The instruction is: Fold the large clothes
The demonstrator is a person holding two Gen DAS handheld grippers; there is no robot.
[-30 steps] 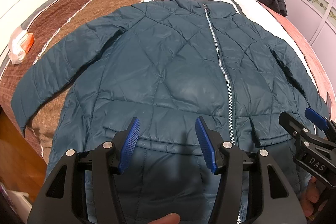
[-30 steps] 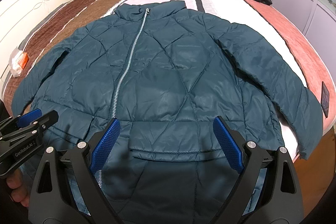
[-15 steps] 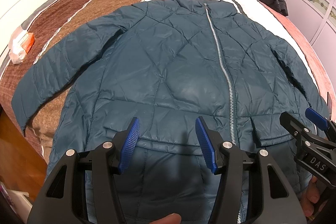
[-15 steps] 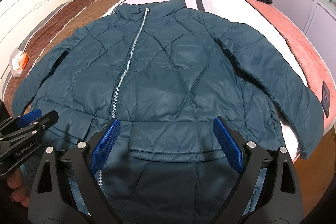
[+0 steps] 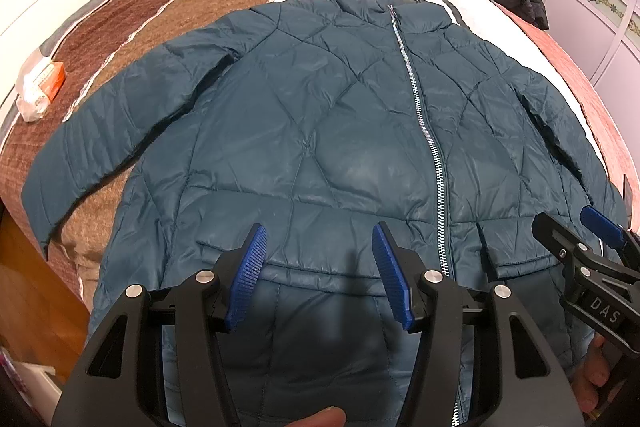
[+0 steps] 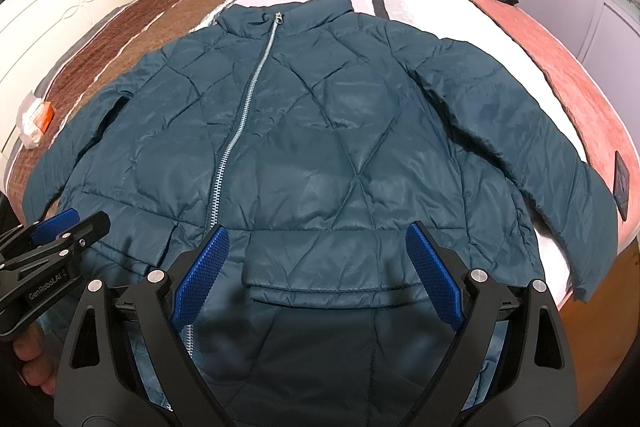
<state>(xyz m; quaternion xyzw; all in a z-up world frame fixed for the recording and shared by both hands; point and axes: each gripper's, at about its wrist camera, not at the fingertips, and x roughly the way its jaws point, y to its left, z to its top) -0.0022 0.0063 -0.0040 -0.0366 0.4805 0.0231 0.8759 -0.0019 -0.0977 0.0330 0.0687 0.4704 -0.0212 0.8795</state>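
Left gripper (image 5: 318,267) and right gripper (image 6: 316,269) hover wide and empty over the jacket (image 5: 320,131) hem; pinch the sleeves at nine and three o'clock, folding inward evenly.

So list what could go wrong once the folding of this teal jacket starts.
1. The teal jacket is puffy and slick, so folds may spring open.
2. Its right sleeve reaches the bed edge and could slide off.
3. Both claws, left and right, hang open above the hem; a shallow pinch might slip.
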